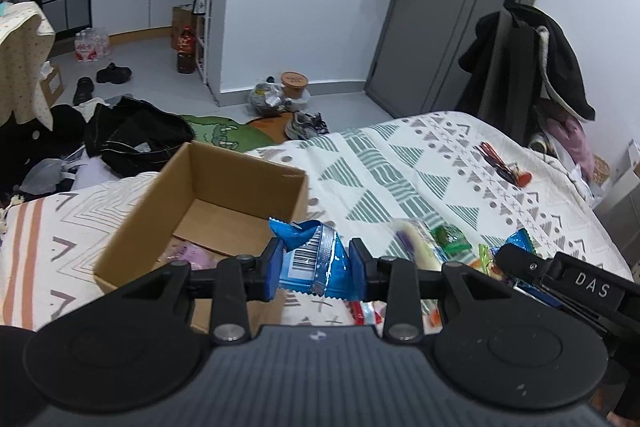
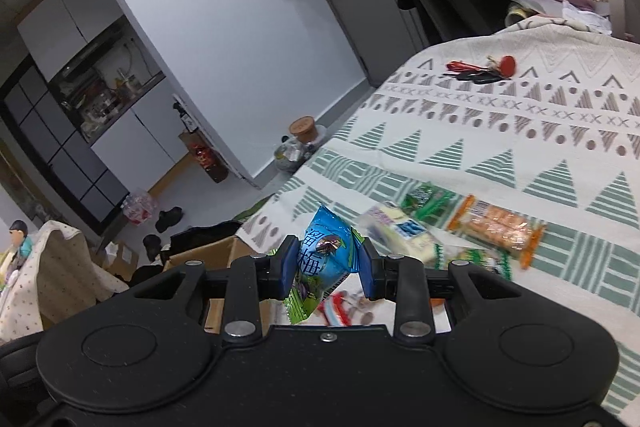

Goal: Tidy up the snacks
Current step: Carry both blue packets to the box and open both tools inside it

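Note:
My left gripper (image 1: pixel 317 263) is shut on a blue snack packet (image 1: pixel 316 259) with a barcode, held just right of the open cardboard box (image 1: pixel 168 203) on the bed. A pink packet (image 1: pixel 192 253) lies inside the box. My right gripper (image 2: pixel 329 263) is shut on a blue and green snack packet (image 2: pixel 324 259) with printed characters, lifted above the bedspread. Loose snacks lie on the bed: a white packet (image 2: pixel 400 229), a green packet (image 2: pixel 426 201), an orange cracker packet (image 2: pixel 498 229). The right gripper's black body (image 1: pixel 576 287) shows at the right edge of the left wrist view.
A patterned bedspread (image 2: pixel 500 131) covers the bed; keys with a red tag (image 2: pixel 484 69) lie far across it. Beyond the bed are a door (image 1: pixel 432 11), hung coats (image 1: pixel 532 63), clothes and shoes on the floor (image 1: pixel 132 135), and the box's corner (image 2: pixel 208 251).

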Demonstrator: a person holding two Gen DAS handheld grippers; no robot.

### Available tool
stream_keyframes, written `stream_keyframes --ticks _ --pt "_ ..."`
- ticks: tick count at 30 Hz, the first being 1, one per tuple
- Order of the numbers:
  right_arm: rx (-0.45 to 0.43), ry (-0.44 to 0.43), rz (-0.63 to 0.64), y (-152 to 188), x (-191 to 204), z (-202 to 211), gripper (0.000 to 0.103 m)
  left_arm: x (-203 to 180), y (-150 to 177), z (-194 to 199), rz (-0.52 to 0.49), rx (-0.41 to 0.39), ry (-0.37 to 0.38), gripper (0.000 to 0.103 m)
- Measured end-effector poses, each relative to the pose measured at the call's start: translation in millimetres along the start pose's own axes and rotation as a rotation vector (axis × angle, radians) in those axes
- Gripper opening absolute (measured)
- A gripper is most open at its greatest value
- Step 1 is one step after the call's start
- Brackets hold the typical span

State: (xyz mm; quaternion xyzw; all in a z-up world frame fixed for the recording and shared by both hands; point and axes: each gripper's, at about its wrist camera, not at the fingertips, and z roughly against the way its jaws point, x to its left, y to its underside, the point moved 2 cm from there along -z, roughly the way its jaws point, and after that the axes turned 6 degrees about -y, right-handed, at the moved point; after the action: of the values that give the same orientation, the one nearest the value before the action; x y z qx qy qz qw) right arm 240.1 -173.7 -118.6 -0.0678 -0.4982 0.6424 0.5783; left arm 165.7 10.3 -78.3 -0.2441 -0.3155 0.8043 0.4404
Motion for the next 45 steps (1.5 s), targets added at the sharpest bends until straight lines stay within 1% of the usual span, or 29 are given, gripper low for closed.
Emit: stream_keyframes --ticks 11,16,19,25,30,31,32,34,36,38,39,40,41,42,45 --pt "0.005 -0.050 0.015 2 28 -22 0.031 40 -14 -5 0.059 -0.012 -0.046 0.034" --pt "0.013 -0.094 0.035 4 42 -28 0.031 56 -21 -10 0.084 -0.017 -0.060 0.034" --pt "0.024 -0.122 0.043 7 50 -35 0.031 65 -24 -18 0.105 -0.008 -0.062 0.034" --pt "0.070 -0.148 0.066 17 66 -54 0.031 80 -26 -36 0.128 0.019 -0.069 0.034" --pt "0.103 -0.172 0.084 25 80 -67 0.031 91 -23 -50 0.145 0.078 -0.091 0.035" --pt "0.113 -0.180 0.093 27 83 -70 0.031 94 -23 -53 0.151 0.098 -0.104 0.039" --pt "0.122 -0.187 0.105 30 87 -72 0.031 98 -23 -55 0.160 0.122 -0.113 0.039" --pt "0.140 -0.197 0.126 34 93 -76 0.031 103 -24 -58 0.172 0.146 -0.105 0.042" --pt "0.154 -0.211 0.136 38 99 -78 0.031 108 -25 -56 0.174 0.152 -0.107 0.047" --pt "0.166 -0.222 0.141 41 102 -81 0.031 112 -27 -54 0.172 0.148 -0.116 0.056" --pt "0.170 -0.234 0.145 43 104 -81 0.032 114 -27 -53 0.172 0.145 -0.120 0.057" --pt "0.175 -0.243 0.154 44 107 -81 0.034 116 -27 -52 0.172 0.143 -0.127 0.060" --pt "0.179 -0.240 0.164 46 110 -82 0.035 117 -27 -52 0.171 0.144 -0.136 0.064" --pt "0.177 -0.228 0.174 47 112 -81 0.035 118 -28 -52 0.168 0.147 -0.149 0.066" --pt "0.181 -0.217 0.180 46 113 -78 0.044 120 -27 -50 0.163 0.151 -0.188 0.071"
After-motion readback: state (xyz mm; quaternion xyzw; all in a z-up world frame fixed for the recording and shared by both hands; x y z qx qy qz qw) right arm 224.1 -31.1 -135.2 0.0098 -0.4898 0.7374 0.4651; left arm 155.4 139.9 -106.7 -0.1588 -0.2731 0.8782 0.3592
